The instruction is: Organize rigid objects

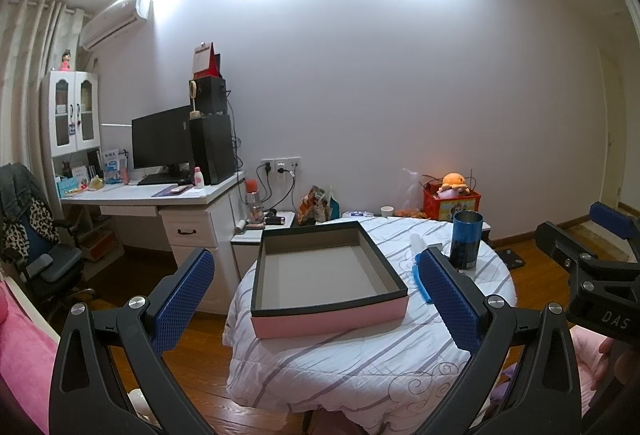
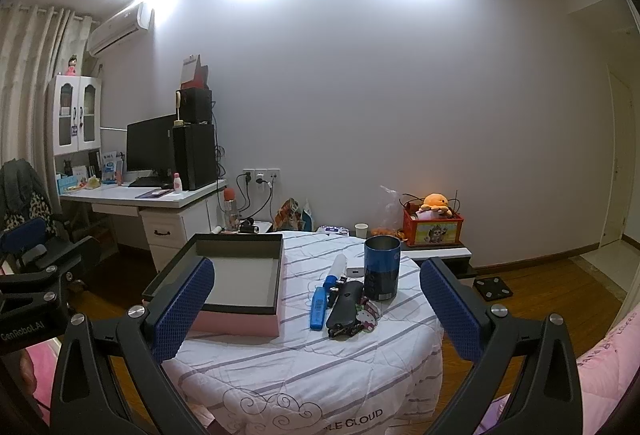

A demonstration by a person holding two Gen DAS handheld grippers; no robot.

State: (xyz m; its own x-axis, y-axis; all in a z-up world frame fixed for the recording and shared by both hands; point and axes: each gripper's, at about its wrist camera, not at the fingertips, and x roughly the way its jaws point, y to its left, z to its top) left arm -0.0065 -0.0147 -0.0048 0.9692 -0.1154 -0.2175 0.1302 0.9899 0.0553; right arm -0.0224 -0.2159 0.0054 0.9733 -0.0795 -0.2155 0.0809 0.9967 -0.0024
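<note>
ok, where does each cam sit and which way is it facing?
Left wrist: on the left gripper, looking forward over the pink box on the round table; own open fingers show, with the right gripper at the right edge.
Right wrist: on the right gripper, facing the cup, blue marker and black case; own open fingers show, left gripper at the left edge.
Shared: box, cup, table, desk.

Both wrist views face forward, near the table, sharing pink box, cup
</note>
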